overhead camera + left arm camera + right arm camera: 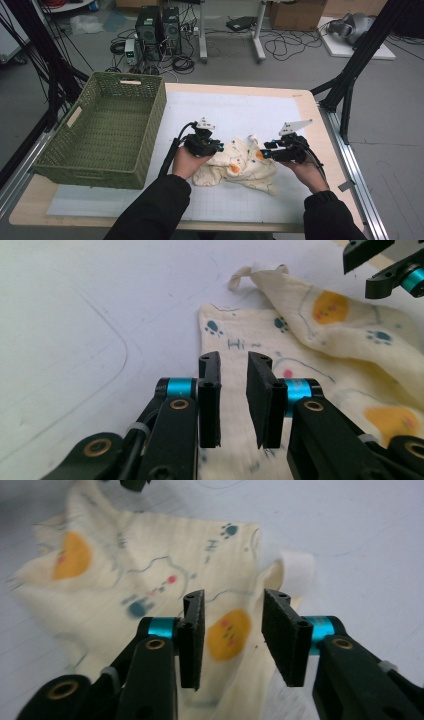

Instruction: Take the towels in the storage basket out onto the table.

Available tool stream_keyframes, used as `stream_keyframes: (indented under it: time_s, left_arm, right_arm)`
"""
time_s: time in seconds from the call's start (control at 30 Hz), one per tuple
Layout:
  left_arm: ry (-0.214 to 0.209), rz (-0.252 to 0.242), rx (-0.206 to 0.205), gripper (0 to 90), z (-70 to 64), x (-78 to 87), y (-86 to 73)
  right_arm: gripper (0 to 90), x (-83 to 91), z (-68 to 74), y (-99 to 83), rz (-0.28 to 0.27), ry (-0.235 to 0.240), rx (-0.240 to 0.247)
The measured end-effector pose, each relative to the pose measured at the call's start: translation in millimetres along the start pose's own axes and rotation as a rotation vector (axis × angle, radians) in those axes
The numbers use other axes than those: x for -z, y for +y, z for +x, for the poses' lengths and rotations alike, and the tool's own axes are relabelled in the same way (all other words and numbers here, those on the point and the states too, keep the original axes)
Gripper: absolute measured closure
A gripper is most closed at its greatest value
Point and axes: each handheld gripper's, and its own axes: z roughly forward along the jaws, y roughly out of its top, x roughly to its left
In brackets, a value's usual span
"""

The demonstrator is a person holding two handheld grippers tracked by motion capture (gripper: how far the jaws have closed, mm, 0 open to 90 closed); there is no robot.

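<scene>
Left gripper (212, 145): over the near-left part of the cloth, jaws parted with a narrow gap and nothing between them; printed fabric lies just beneath.
Right gripper (270, 151): at the cloth's right side, jaws spread wider, nothing clamped; an orange spot on the fabric shows through the gap.
Cloth (240, 167): cream, with orange spots and blue paw prints, crumpled on the white mat, between the two grippers.
White mat (220, 112): under the cloth, covering most of the table.
Green basket (107, 130): well to the left of the cloth, on the mat's left edge.
</scene>
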Motion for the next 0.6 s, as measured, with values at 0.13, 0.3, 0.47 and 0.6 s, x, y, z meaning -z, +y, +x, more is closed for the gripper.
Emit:
stream_keyframes:
  time_s: [0.13, 0.3, 0.47, 0.6]
  left_arm:
    - [0.019, 0.049, 0.013, 68.2, 0.2, -26.4, 8.2]
    - [0.079, 0.137, -0.006, 66.0, -3.3, -46.4, 11.8]
    - [0.077, 0.136, -0.018, 87.5, -1.6, -46.3, 11.3]
    - [0.121, 0.130, -0.032, 88.3, -1.2, -38.5, 10.6]
  right_arm:
    - [55.7, -19.2, -10.1, 10.6, 0.027, -0.022, -0.028]
    - [62.0, -36.1, -17.5, 5.8, 0.105, 0.001, -0.051]
    - [86.6, -44.1, -14.8, 6.0, 0.156, 0.032, -0.007]
    - [87.4, -43.3, -9.7, 11.3, 0.123, 0.025, 0.024]
